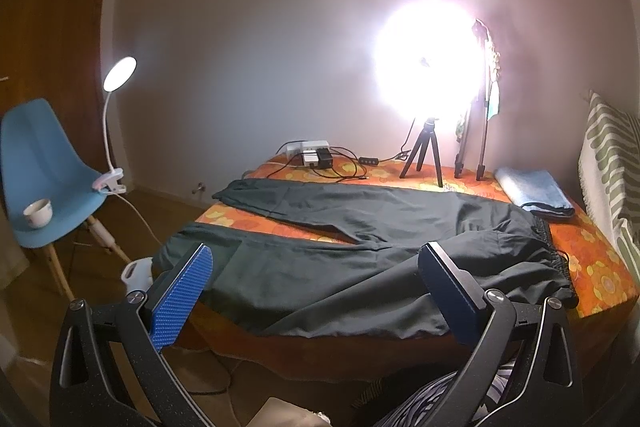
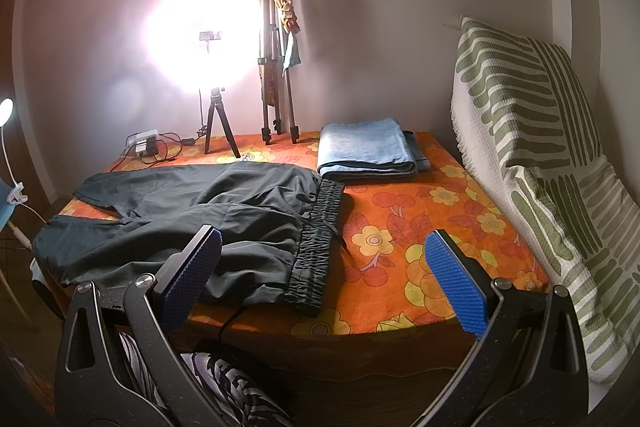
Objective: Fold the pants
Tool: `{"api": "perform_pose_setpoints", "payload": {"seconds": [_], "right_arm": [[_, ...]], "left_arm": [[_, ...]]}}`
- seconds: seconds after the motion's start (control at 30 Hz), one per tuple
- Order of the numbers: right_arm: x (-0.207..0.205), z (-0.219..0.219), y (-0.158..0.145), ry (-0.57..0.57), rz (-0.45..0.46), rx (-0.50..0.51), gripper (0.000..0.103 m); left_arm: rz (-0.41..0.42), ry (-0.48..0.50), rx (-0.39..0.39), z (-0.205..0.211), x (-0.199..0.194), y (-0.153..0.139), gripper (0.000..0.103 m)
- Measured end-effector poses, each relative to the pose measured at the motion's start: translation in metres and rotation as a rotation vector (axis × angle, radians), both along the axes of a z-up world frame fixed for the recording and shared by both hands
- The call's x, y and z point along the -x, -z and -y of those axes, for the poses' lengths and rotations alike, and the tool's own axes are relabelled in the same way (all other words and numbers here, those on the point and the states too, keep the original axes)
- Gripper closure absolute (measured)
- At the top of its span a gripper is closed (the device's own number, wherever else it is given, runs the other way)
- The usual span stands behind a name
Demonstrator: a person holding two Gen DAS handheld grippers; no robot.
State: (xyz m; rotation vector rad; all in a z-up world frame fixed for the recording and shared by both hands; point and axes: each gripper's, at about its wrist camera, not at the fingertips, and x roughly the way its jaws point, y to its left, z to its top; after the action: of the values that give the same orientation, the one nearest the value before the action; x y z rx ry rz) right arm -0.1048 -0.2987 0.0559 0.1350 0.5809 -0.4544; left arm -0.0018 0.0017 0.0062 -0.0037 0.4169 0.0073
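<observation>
Dark pants [image 1: 360,239] lie spread flat on a table covered with an orange flowered cloth [image 1: 600,267]. Their legs reach left and their gathered waistband [image 1: 556,259] is on the right. My left gripper [image 1: 316,267] hovers open above the near leg, holding nothing. In the right wrist view the pants [image 2: 208,219] fill the left half, and the waistband [image 2: 320,247] runs down the middle with a drawstring beside it. My right gripper [image 2: 324,255] is open over the waistband's near end, above the flowered cloth [image 2: 420,227].
A folded blue towel [image 2: 368,147] lies behind the waistband. A ring light on a small tripod [image 2: 218,131], a folded tripod [image 2: 276,67] and a power strip with cables [image 1: 316,155] stand at the back. A striped cushion [image 2: 540,147] is right; a blue chair [image 1: 44,167] with a cup left.
</observation>
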Motion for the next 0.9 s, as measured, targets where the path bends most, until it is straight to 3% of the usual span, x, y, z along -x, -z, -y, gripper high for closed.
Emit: {"api": "perform_pose_setpoints", "payload": {"seconds": [0.9], "right_arm": [[0.002, -0.003, -0.013, 0.043, 0.009, 0.042, 0.0]], "left_arm": [[0.018, 0.008, 0.004, -0.002, 0.0, -0.001, 0.0]]}}
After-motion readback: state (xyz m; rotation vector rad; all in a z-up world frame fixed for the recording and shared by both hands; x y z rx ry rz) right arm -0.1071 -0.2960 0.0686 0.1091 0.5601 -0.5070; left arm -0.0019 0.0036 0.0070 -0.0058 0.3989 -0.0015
